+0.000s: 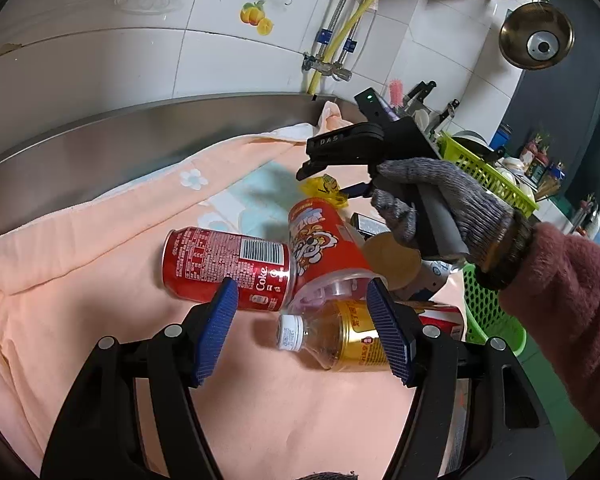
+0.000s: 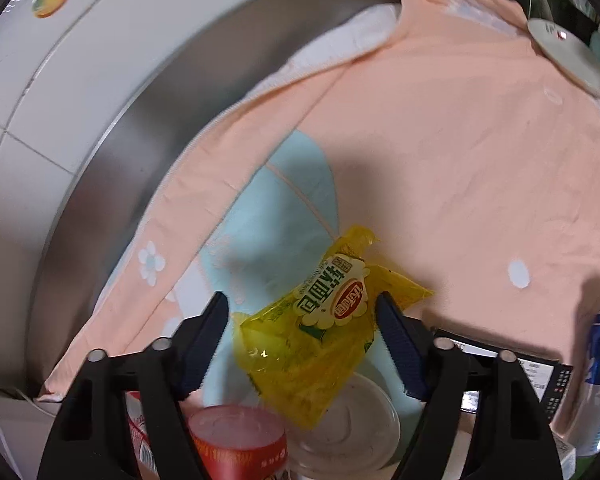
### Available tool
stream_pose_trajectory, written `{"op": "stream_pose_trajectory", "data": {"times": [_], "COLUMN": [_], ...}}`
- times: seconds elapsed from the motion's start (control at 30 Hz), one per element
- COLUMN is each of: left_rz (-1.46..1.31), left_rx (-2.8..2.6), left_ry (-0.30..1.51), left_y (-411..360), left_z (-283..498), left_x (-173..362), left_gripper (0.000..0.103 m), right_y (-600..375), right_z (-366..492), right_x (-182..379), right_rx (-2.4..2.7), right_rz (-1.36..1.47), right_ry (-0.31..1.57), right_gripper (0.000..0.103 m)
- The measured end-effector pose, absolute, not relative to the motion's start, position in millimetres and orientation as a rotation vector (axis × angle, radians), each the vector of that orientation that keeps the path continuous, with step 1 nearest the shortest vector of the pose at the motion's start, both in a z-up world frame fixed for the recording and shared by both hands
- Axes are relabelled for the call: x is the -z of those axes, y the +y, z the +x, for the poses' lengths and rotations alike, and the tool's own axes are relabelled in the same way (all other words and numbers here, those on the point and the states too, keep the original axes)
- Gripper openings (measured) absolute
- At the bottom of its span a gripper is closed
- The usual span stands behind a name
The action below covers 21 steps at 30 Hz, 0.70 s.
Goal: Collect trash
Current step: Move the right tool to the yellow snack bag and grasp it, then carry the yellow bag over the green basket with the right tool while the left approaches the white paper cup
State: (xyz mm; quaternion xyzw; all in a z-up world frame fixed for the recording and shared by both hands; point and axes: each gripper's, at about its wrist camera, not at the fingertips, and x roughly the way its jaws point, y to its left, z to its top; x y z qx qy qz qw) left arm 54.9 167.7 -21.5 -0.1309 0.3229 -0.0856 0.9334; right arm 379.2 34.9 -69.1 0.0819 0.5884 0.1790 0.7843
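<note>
The right gripper [image 2: 302, 316] straddles the yellow wrapper [image 2: 320, 332] on the peach cloth [image 2: 460, 160], jaws unclenched, poised to pinch. The left gripper [image 1: 300, 320] hangs released; cola can [image 1: 228, 266] at its eleven o'clock.

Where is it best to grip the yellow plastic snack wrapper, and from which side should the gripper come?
Judging by its pose, grip the yellow plastic snack wrapper across its narrower printed middle, coming from above: it lies flat and crumpled between the open right gripper.
</note>
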Motion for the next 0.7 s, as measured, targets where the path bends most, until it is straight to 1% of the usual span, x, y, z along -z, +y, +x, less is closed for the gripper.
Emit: {"op": "stream_pose_trajectory", "data": {"times": [0.07,0.17,0.2,0.4,0.7], "left_rz": [-0.260,-0.251,-0.249,-0.214,-0.207], "left_rx": [0.181,0.192,0.196,0.224,0.234], "left_ry": [0.663,0.674,0.676,0.695,0.724], "left_y": [167.4,164.8,163.4,152.5,137.3], "left_z": [53.5,53.4,53.3,49.1,44.5], "left_x": [22.6,24.8,25.2,29.7,37.4], "left_gripper": [0.066,0.066,0.066,0.066,0.066], "right_y": [33.3,31.6,31.3,27.6,0.6], "right_z": [378.1,376.8,375.7,364.0,336.4], "right_x": [73.2,74.1,73.6,60.0,13.6], "right_rx": [-0.386,-0.390,-0.402,-0.436,-0.544], "right_rz": [0.190,0.188,0.190,0.179,0.203], "right_ry": [1.272,1.269,1.272,1.221,1.106], "right_gripper": [0.063,0.060,0.054,0.052,0.052]}}
